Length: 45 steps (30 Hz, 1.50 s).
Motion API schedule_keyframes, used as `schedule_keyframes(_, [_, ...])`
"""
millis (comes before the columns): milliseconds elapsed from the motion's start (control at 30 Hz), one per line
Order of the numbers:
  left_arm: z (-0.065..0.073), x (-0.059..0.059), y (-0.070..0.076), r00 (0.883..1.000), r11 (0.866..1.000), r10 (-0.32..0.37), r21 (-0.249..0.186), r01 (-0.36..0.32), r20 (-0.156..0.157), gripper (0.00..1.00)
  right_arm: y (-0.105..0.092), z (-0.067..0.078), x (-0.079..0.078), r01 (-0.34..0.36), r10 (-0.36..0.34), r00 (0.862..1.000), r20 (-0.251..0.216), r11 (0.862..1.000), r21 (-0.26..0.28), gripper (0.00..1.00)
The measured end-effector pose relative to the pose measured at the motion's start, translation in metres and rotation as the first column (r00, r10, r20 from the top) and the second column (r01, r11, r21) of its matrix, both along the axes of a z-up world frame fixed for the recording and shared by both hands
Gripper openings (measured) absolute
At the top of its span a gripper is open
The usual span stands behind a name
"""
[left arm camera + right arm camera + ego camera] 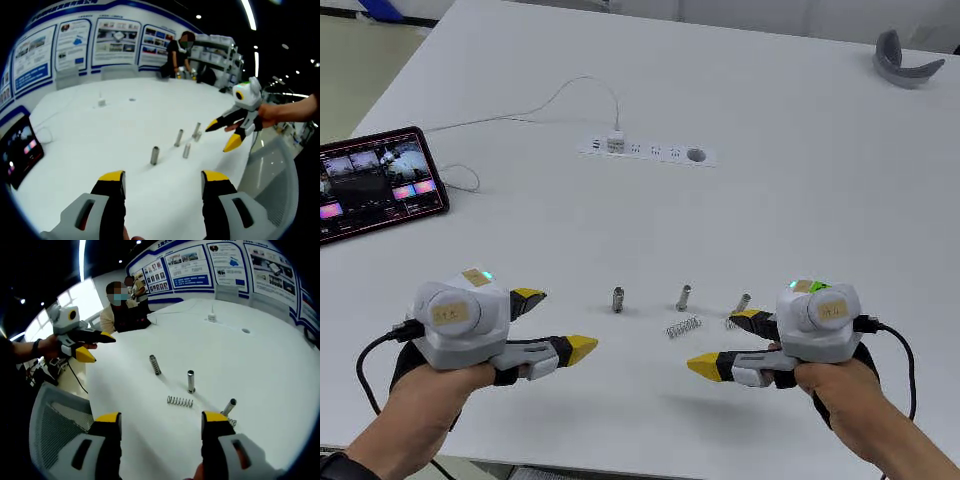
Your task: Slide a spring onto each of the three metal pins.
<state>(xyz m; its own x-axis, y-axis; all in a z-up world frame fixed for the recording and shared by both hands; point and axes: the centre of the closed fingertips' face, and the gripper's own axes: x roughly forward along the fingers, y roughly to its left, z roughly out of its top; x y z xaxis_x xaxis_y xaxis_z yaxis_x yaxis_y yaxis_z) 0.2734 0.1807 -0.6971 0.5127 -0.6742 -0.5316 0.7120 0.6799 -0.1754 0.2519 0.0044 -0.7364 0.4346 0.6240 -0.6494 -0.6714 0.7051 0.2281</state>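
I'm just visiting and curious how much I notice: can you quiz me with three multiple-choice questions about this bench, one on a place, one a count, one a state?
1. Where is the loose spring? A in a drawer; B on the table by the pins; C between fingers.
2. How many metal pins? A two; B three; C five.
3. The left gripper is: A open, empty; B shut on a spring; C shut on a pin.
Answers: B, it lies flat just in front of the middle pin; B, three show in a row; A, its yellow fingertips are wide apart.
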Motion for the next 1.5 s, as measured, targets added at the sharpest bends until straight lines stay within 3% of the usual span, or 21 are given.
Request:
schedule_keyframes(433, [-0.002,-0.003,-0.012,1.0,1.0,-0.025,0.004,0.025,-0.006,0.64,-0.007,-0.002,-0.006,0.014,-0.013,1.0,-0.014,1.0,0.002,0.69])
schedule_keyframes(767, [-0.002,-0.007,-0.024,0.997,0.997,-0.073,0.033,0.073,-0.002,0.65,-0.009,-0.001,-0.009,0.017,-0.017,1.0,-0.02,1.0,0.005,0.7])
schedule_keyframes(1200, [-0.007,-0.021,-0.064,0.981,0.978,-0.195,0.074,0.194,-0.004,0.66,-0.019,0.0,-0.017,0.034,-0.034,0.999,-0.024,0.999,0.004,0.72])
schedule_keyframes(1500, [-0.013,-0.022,-0.087,0.966,0.962,-0.258,0.092,0.257,-0.003,0.64,-0.023,0.003,-0.023,0.054,-0.054,0.998,-0.024,0.998,0.01,0.73])
